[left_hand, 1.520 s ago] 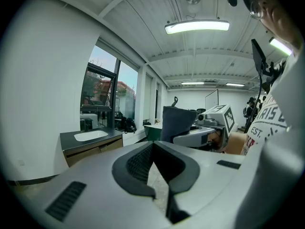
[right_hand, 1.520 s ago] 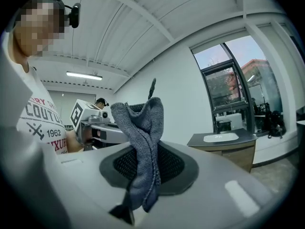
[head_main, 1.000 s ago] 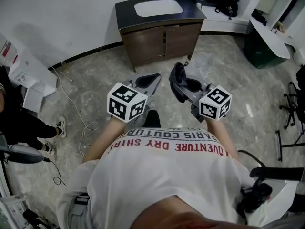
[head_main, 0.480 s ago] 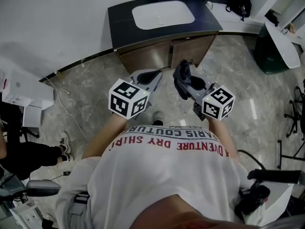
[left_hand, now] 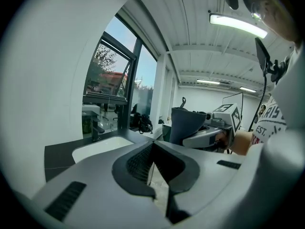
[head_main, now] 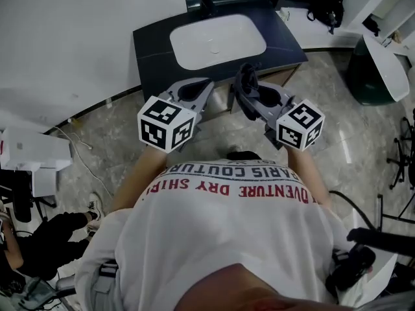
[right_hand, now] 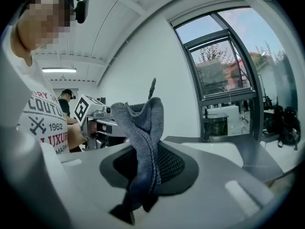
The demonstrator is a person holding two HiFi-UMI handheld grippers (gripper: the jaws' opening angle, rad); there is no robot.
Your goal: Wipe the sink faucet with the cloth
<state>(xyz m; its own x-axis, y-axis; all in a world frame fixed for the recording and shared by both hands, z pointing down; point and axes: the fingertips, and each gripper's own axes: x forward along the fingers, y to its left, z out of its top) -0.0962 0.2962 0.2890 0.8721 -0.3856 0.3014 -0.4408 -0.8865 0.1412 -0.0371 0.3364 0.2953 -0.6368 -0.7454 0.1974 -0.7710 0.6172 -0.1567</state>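
A white sink basin (head_main: 217, 41) is set in a dark counter (head_main: 150, 44) just ahead of both grippers. The dark faucet (left_hand: 96, 126) stands behind the basin by the window and also shows as the faucet (right_hand: 208, 123) in the right gripper view. My right gripper (head_main: 241, 84) is shut on a grey-blue cloth (head_main: 246, 102); the cloth (right_hand: 142, 142) stands up folded between the jaws. My left gripper (head_main: 207, 84) is shut with nothing in it, its jaws meeting at the left gripper (left_hand: 153, 145). Both hover near the counter's front edge, short of the faucet.
A wooden cabinet (head_main: 224, 99) carries the counter. A dark green bin (head_main: 366, 76) and a white table (head_main: 382, 63) stand at the right, a black bag (head_main: 324, 8) behind them. White boxes (head_main: 32, 154) and a seated person's legs (head_main: 39, 245) are at the left.
The person has stepped toward the sink, so counter and basin are now much nearer, right under the gripper tips. Both grippers stay shut, the cloth still in the right one.
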